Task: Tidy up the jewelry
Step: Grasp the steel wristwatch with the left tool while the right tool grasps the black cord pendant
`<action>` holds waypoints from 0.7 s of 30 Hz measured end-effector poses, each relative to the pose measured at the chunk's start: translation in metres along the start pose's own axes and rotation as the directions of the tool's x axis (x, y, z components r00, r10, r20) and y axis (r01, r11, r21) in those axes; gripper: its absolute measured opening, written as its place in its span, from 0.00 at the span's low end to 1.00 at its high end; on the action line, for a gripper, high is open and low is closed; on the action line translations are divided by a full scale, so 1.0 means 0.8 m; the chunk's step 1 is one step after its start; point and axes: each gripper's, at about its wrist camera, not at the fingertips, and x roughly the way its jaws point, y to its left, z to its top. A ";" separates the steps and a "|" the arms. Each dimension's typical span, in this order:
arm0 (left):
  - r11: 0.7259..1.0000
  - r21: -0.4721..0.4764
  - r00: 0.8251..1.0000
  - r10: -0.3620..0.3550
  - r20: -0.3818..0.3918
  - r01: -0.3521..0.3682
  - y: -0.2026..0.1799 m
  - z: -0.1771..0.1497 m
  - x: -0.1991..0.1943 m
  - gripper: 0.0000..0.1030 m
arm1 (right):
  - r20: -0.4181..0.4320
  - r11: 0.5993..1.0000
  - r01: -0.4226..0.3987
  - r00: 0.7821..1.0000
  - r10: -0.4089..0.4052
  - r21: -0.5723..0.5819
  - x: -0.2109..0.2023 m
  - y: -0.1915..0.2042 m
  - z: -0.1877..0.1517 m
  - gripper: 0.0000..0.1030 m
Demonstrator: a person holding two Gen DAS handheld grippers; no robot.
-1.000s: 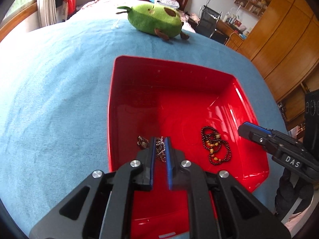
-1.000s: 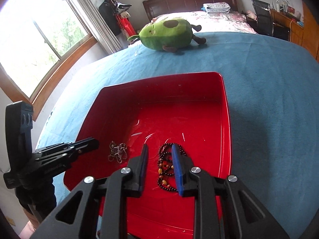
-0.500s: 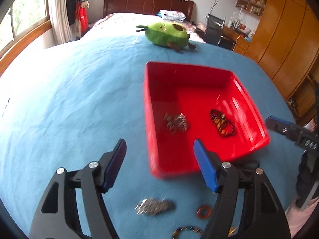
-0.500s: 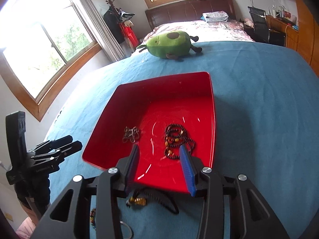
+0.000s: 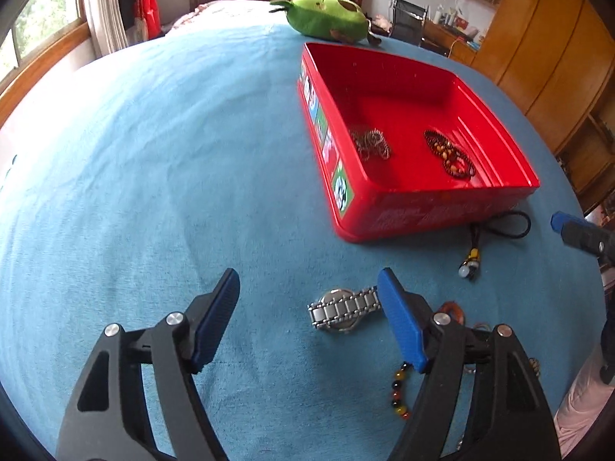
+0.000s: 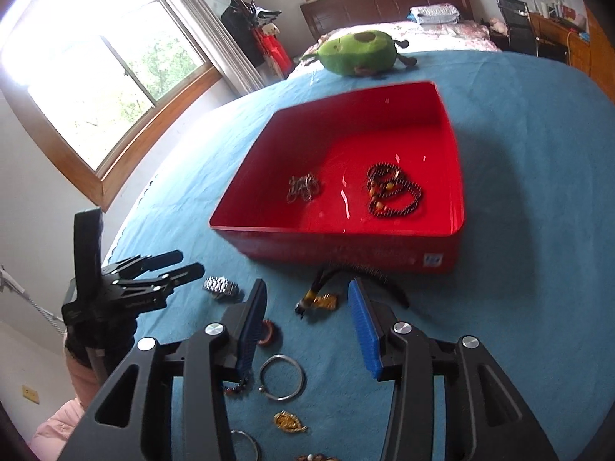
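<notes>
A red tray (image 5: 496, 207) (image 6: 346, 247) sits on the blue cloth. It holds a silver chain (image 5: 371, 144) (image 6: 303, 188) and a dark bead bracelet (image 5: 449, 153) (image 6: 392, 192). My left gripper (image 5: 307, 288) (image 6: 169, 263) is open and empty, pulled back in front of the tray, with a silver watch (image 5: 342, 309) (image 6: 221, 286) just ahead between its fingers. My right gripper (image 6: 305, 292) is open and empty above a black-cord pendant (image 6: 321, 301) (image 5: 472, 261). A silver bangle (image 6: 280, 376), a reddish ring (image 6: 267, 332), gold pendant (image 6: 288, 422) and bead string (image 5: 398, 392) lie loose.
A green avocado plush (image 5: 326, 19) (image 6: 359, 52) lies beyond the tray. The blue cloth (image 5: 153, 153) spreads wide to the left. A bed, a window and wooden wardrobes stand around the room.
Both grippers have pulled back out of the tray and opened. The chain and bead bracelet stay in the tray. Loose jewelry in front of the tray has come into view.
</notes>
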 end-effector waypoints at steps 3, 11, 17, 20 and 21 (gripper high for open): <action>1.000 0.007 0.999 -0.007 -0.033 0.007 -0.002 -0.006 0.013 0.72 | -0.040 1.000 -0.005 0.999 0.006 0.022 0.014 -0.001 -0.012 0.43; 0.998 0.058 0.999 -0.018 -0.026 0.019 -0.010 -0.014 0.020 0.73 | -0.069 0.997 -0.005 0.998 0.011 0.078 0.034 -0.010 -0.024 0.43; 0.997 0.080 0.999 -0.013 -0.031 0.015 -0.007 -0.016 0.025 0.73 | -0.068 0.996 0.003 0.998 0.003 0.085 0.049 -0.006 -0.024 0.43; 0.996 0.087 1.000 -0.012 -0.029 0.015 -0.009 -0.017 0.029 0.74 | -0.074 0.994 0.018 0.997 -0.010 0.109 0.059 -0.007 -0.022 0.43; 0.996 0.090 0.999 -0.013 -0.029 0.016 -0.009 -0.017 0.029 0.75 | -0.079 0.993 0.031 0.997 -0.022 0.114 0.064 -0.007 -0.021 0.43</action>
